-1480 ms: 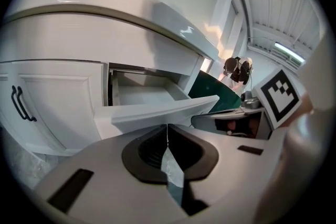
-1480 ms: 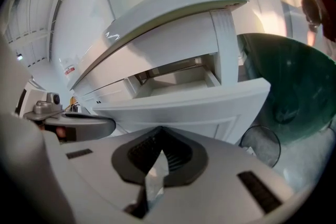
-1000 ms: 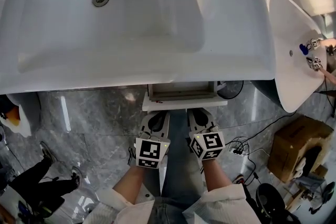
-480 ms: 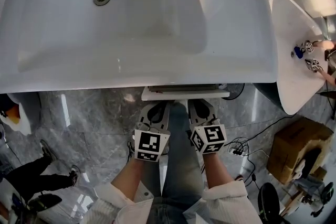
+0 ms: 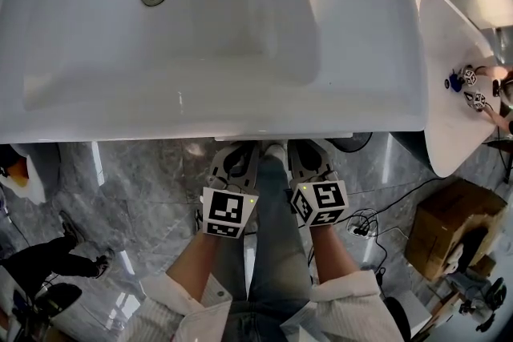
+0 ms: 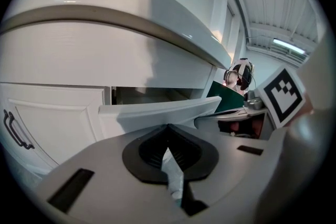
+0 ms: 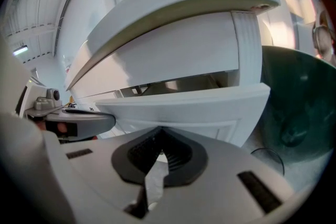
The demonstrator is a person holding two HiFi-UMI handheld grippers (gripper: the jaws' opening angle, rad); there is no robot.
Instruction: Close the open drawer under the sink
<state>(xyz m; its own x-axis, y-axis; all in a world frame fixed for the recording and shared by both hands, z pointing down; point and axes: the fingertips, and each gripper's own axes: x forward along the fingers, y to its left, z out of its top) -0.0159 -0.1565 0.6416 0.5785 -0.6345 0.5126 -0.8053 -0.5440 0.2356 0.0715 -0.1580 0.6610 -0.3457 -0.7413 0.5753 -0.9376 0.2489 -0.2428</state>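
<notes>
The left gripper (image 5: 236,154) and right gripper (image 5: 309,154), jaws shut together on nothing, sit nose-first at the drawer (image 7: 184,107) front, at six o'clock under the sink (image 5: 377,104). The drawer looks nearly home, with only a narrow gap left above it. Its front is flat, matte white and panelled, while the sink is glossy and rounded.

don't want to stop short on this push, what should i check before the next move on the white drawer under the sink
1. White panelled drawer front flush with the white cabinet: not ok, a gap shows above it in both gripper views.
2. Left gripper jaws together, nothing between: ok.
3. Right gripper jaws together, nothing between: ok.
4. Both grippers touching the drawer front: cannot tell.
5. Gap free of anything sticking up: cannot tell, it is dim inside.
</notes>
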